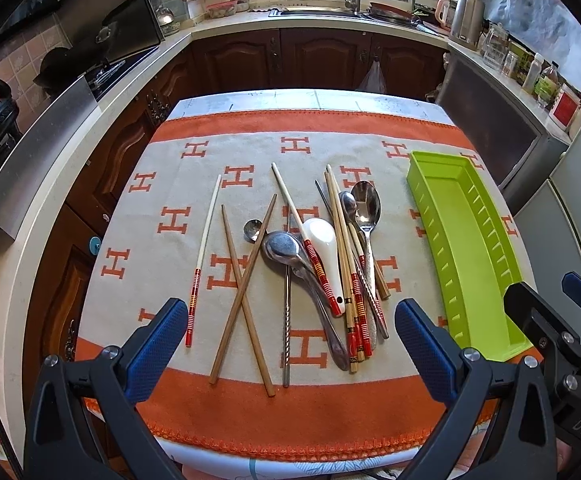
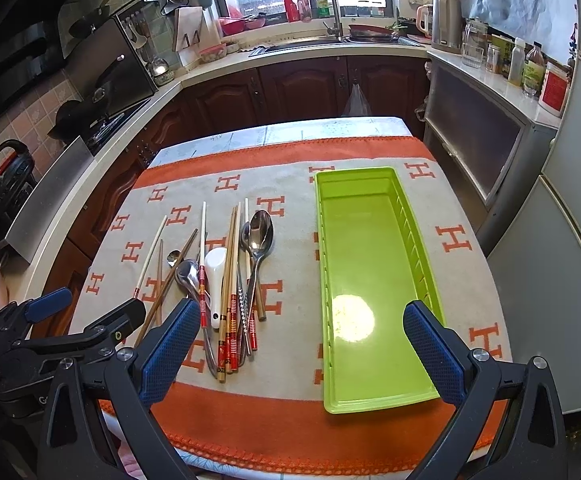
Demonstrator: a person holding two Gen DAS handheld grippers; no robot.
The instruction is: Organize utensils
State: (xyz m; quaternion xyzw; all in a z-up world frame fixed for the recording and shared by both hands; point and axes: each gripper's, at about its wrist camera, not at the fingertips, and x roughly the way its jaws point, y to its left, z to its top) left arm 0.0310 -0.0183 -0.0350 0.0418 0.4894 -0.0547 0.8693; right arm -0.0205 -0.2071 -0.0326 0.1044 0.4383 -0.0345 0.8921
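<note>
Green tray (image 2: 370,264) lengthwise, pointing away.

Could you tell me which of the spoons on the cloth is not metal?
The white ceramic spoon in the middle of the pile; the other spoons are shiny metal.

Green tray (image 2: 370,264) sits empty, open from above. Bare cloth (image 2: 294,280) separates it from the tangled utensil pile (image 1: 330,264), spoons and chopsticks overlapping.

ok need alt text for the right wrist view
An empty lime-green tray lies lengthwise on an orange-and-beige cloth, between the open right gripper fingers. Left of it sits a jumble of chopsticks and spoons.
</note>
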